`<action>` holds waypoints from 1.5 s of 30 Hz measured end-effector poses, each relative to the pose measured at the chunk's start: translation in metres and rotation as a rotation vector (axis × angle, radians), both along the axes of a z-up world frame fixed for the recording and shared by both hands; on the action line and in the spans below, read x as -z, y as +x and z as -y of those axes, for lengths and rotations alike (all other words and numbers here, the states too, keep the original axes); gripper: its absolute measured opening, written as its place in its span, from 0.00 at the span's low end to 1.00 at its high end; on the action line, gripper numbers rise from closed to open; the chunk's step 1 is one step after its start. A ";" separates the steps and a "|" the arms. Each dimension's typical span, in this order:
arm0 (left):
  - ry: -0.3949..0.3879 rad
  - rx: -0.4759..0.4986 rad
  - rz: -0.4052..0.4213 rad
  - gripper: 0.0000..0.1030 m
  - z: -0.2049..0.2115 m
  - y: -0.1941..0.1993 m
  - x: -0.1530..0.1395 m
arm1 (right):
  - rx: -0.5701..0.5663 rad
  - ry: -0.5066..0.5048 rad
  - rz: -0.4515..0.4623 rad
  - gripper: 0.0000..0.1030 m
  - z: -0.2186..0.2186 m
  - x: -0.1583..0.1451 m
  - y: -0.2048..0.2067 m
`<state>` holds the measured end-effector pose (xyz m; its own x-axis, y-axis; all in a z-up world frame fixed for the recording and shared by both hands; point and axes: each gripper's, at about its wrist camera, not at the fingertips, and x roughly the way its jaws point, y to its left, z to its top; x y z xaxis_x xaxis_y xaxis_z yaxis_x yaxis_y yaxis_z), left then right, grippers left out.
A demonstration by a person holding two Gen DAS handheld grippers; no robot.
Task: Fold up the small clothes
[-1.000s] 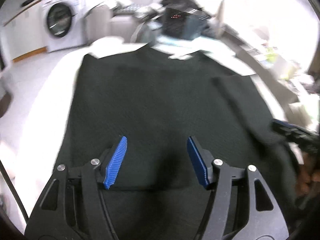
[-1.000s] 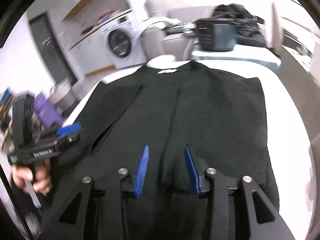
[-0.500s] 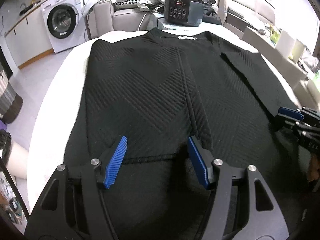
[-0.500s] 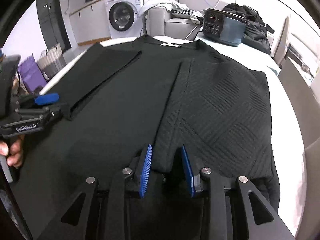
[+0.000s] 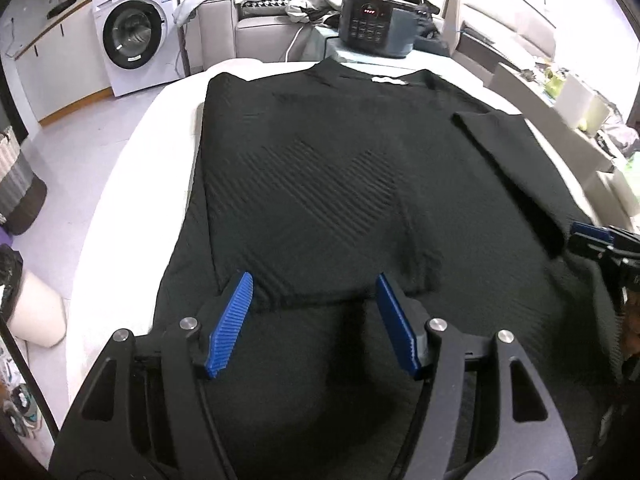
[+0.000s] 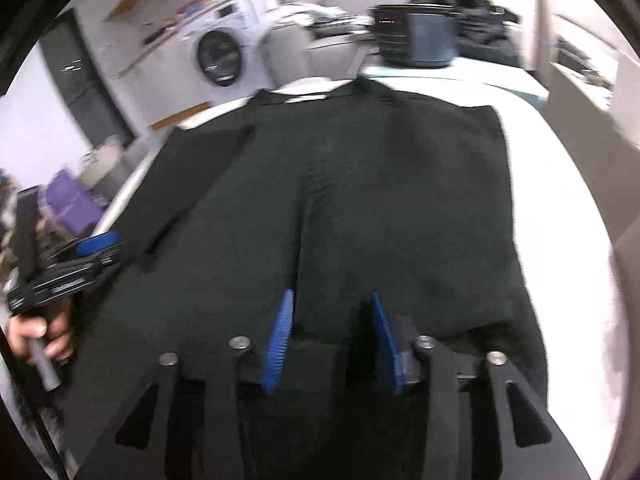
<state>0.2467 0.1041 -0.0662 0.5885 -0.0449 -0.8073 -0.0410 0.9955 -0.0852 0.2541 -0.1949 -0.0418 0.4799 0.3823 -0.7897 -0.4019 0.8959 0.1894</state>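
Right gripper (image 6: pixel 330 340) has gone from nearly pinched on the folded flap's hem to jaws opening; hem lies between the pads but they don't look pressed on it. Left gripper (image 5: pixel 314 320) has slid sideways along the near hem and sits half open, nothing held, flap edge just past its tips.

Sweater (image 5: pixel 320 200), black, ribbed diagonal knit, lies flat on the white table (image 5: pixel 132 168), neck at the far end. Both side flaps are folded inward, one sleeve (image 5: pixel 516 168) laid along the body. Near hem is by the grippers.

Risks, as I judge them:
- Right view is blurred, so that hand is moving while it lets go; a pad could drag the flap and open the fold.
- Knit is thick and springy, so flaps may creep apart if not pressed.
- Next fold, hem toward neck, needs both grippers to catch all layers; catching only the top one would skew it.
- Hem hangs near the table edge and could slip off.

Writing: white neck label (image 5: pixel 390 79), unreadable. Red digits on the dark appliance (image 5: pixel 374 20), not legible. Washer (image 5: pixel 134 36) sticker unreadable. Text on the left gripper's side in the right view is too blurred.
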 end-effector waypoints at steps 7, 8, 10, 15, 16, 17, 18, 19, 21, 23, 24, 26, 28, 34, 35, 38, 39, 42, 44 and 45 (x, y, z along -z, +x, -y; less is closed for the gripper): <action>-0.008 -0.073 0.008 0.60 -0.002 -0.010 0.007 | 0.125 -0.030 0.054 0.36 0.003 0.003 0.004; -0.006 -0.066 -0.005 0.60 0.001 -0.010 0.009 | 0.126 -0.055 0.032 0.32 -0.001 0.009 0.006; 0.014 -0.022 -0.018 0.60 0.012 -0.013 0.011 | 0.079 -0.073 0.008 0.32 -0.012 0.017 0.002; 0.009 0.049 0.011 0.60 0.027 -0.041 -0.002 | -0.102 -0.020 -0.018 0.32 -0.032 0.005 -0.024; 0.008 0.048 0.018 0.60 0.027 -0.048 -0.004 | -0.107 0.002 -0.019 0.32 -0.030 0.001 -0.029; 0.009 0.035 0.023 0.60 0.024 -0.057 -0.007 | -0.097 0.002 -0.007 0.33 -0.028 -0.001 -0.034; 0.005 0.019 0.026 0.60 0.021 -0.064 -0.009 | -0.081 -0.004 0.003 0.33 -0.025 -0.003 -0.035; -0.005 0.008 0.029 0.61 0.019 -0.071 -0.010 | -0.054 -0.014 0.005 0.35 -0.022 -0.003 -0.038; -0.014 -0.006 0.024 0.62 0.014 -0.084 -0.010 | -0.041 -0.039 -0.014 0.36 -0.021 0.003 -0.046; -0.017 -0.025 0.032 0.62 0.008 -0.098 -0.010 | -0.018 -0.097 -0.018 0.36 -0.017 0.010 -0.055; -0.023 -0.036 0.037 0.62 0.002 -0.108 -0.010 | -0.012 -0.130 -0.006 0.37 -0.014 0.012 -0.061; -0.019 -0.083 0.035 0.62 -0.012 -0.122 -0.007 | 0.007 -0.148 -0.003 0.39 -0.003 0.013 -0.073; -0.012 -0.111 0.016 0.62 -0.023 -0.137 -0.003 | 0.015 -0.161 0.005 0.42 0.009 0.013 -0.081; 0.023 -0.109 -0.038 0.62 -0.035 -0.176 0.008 | 0.046 -0.246 -0.005 0.46 0.039 0.014 -0.115; 0.022 -0.110 -0.035 0.62 -0.038 -0.184 0.008 | 0.053 -0.229 -0.012 0.46 0.046 0.012 -0.122; -0.001 -0.107 -0.028 0.62 -0.048 -0.203 0.005 | 0.068 -0.197 0.005 0.46 0.066 0.001 -0.147; -0.020 -0.110 -0.019 0.62 -0.053 -0.210 0.003 | 0.073 -0.188 0.010 0.47 0.073 -0.003 -0.155; -0.016 -0.128 0.005 0.62 -0.058 -0.231 -0.003 | 0.110 -0.163 0.016 0.50 0.093 -0.009 -0.176; -0.025 -0.121 0.022 0.62 -0.057 -0.245 -0.007 | 0.135 -0.132 0.014 0.51 0.106 -0.011 -0.195; -0.032 -0.120 0.027 0.62 -0.058 -0.252 -0.008 | 0.147 -0.112 0.012 0.53 0.112 -0.012 -0.204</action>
<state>-0.0050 0.1622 -0.0579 0.6125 0.0016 -0.7905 -0.1571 0.9803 -0.1197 0.0504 -0.3074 -0.0298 0.5339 0.2175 -0.8171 -0.2665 0.9604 0.0815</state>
